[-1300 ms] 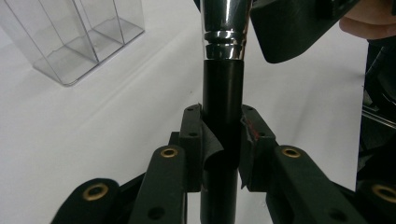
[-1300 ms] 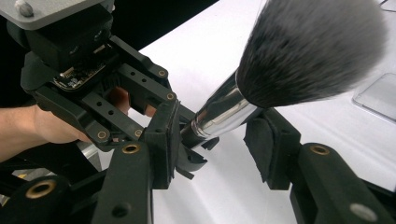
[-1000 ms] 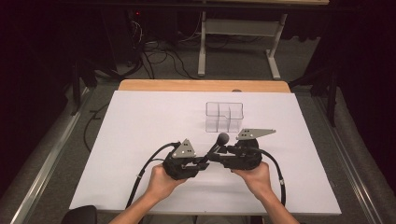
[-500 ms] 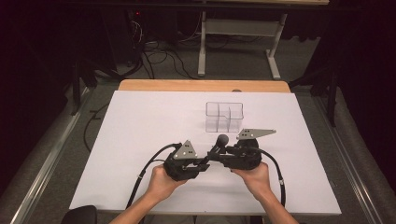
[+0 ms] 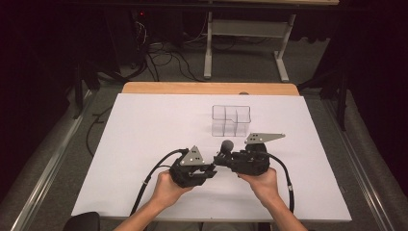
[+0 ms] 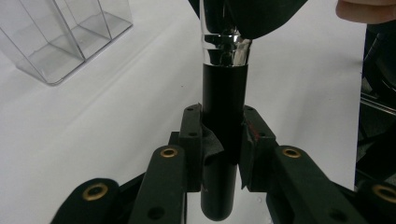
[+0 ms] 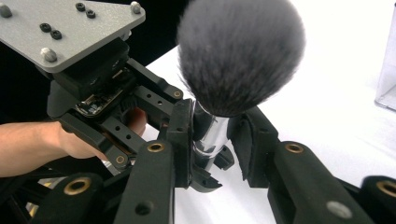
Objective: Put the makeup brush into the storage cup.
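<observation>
Brush (image 5: 226, 145) sits between my two tools in the high view, near the front middle of the white worktop (image 5: 144, 130), bristles up. My left hand-held gripper (image 5: 208, 169) and right hand-held gripper (image 5: 222, 159) meet right at it, and the clear divided box (image 5: 231, 120) stands a bit beyond, apart from everything.

Left gripper view: my left hand-held gripper (image 6: 223, 140) is clamped on the brush's black handle (image 6: 224, 98), pads pressed against both sides, with the handle's end poking out below them. The chrome collar (image 6: 225, 49) is just above the grip. The clear box (image 6: 60, 37) is off at the upper left, on the worktop.

Right gripper view: my right hand-held gripper (image 7: 217, 135) has its jaws around the chrome collar (image 7: 210, 133) right under the fluffy grey head (image 7: 240, 51). One pad touches the collar, the other stands a little off, so it's not fully clamped. My other tool is behind it, still gripping the handle.
</observation>
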The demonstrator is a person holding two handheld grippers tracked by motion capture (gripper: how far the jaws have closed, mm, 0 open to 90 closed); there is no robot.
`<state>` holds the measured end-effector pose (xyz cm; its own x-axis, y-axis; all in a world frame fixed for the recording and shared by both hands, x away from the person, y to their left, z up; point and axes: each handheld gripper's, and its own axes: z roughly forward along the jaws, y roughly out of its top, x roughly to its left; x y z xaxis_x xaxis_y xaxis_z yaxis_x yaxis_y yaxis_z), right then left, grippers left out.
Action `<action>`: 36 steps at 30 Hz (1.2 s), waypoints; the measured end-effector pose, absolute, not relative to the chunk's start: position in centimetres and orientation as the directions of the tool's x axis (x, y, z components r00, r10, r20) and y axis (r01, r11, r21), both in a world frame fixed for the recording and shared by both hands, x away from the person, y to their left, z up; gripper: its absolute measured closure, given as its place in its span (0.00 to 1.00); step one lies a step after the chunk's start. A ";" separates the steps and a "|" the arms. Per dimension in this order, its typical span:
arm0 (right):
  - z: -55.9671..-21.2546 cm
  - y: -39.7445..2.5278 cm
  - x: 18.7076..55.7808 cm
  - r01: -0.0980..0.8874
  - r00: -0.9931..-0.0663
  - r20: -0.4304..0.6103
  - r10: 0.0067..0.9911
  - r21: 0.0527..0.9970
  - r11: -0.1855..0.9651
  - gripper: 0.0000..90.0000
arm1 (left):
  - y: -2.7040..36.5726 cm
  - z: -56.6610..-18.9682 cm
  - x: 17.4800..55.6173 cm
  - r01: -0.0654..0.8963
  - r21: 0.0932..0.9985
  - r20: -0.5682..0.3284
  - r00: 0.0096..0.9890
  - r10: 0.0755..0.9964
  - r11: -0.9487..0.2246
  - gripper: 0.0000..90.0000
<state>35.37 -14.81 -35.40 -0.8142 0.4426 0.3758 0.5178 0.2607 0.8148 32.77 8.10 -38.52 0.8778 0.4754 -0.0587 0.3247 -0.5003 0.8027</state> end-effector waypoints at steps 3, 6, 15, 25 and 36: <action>-35.4 -14.8 35.4 0.521 -0.813 0.380 0.440 0.812 0.262 0.80 | 8.1 -38.6 32.8 0.321 0.802 -0.055 0.879 0.474 -0.503 0.82; -35.4 -14.8 35.4 0.519 -0.817 0.379 0.435 0.812 0.266 0.80 | 8.1 -38.5 32.7 0.311 0.804 -0.043 0.881 0.471 -0.508 0.81; -35.2 -14.8 35.2 0.504 -0.825 0.358 0.438 0.816 0.282 0.80 | 8.1 -38.4 32.6 0.299 0.813 -0.033 0.881 0.472 -0.500 0.57; -34.9 -15.4 35.4 0.496 -0.822 0.341 0.455 0.823 0.278 0.81 | 9.2 -37.3 32.4 0.298 0.832 -0.048 0.879 0.474 -0.469 0.46; -34.6 -15.8 35.4 0.482 -0.822 0.311 0.477 0.825 0.294 0.81 | 11.2 -36.4 32.4 0.317 0.842 -0.055 0.855 0.515 -0.436 0.41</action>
